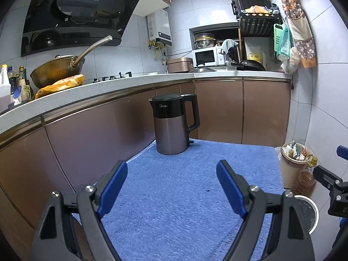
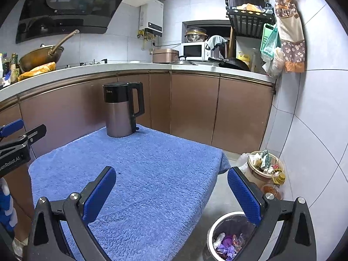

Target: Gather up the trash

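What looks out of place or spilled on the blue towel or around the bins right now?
Nothing is spilled on the towel; only the kettle stands there, upright. The tan bin by the wall is heaped above its rim, so scraps could fall. The steel bin holds wrappers well below its rim. Both the left gripper and the right gripper are open and empty.

A tall metal electric kettle with black lid and handle (image 2: pixel 122 108) stands at the far corner of the blue fluffy towel-covered table (image 2: pixel 139 174), before the brown cabinet doors (image 2: pixel 193 106). Right of the table, on the floor, a round white-rimmed trash bin (image 2: pixel 219 226) holds wrappers; behind it stands a full beige bucket (image 2: pixel 256 174).
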A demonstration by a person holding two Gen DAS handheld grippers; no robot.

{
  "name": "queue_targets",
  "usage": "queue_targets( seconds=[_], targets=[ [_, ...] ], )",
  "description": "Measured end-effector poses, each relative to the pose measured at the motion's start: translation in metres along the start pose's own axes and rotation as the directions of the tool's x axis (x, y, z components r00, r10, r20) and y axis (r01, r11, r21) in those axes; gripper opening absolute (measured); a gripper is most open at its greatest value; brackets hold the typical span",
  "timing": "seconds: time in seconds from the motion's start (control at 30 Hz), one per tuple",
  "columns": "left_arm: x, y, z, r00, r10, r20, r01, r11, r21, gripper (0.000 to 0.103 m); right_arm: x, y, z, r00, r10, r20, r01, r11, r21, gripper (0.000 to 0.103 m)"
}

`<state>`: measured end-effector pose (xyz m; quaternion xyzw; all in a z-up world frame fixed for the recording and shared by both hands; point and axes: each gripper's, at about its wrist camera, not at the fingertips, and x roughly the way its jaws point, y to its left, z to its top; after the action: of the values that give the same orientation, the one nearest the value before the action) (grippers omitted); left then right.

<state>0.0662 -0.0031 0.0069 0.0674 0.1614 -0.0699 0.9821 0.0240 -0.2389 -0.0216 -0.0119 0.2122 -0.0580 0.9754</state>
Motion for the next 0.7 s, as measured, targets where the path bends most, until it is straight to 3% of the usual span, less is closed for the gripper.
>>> queue_targets(
  seconds=[0.7],
  targets=[
    [-0.05,-0.013,0.006,0.999,-0.017,0.045,0.017,1.0,-0.002,0.083,-0.053,-0.011,-0.001,0.998,0.009,0.059,-0.01,1.0,0.008,0.103]
  ],
)
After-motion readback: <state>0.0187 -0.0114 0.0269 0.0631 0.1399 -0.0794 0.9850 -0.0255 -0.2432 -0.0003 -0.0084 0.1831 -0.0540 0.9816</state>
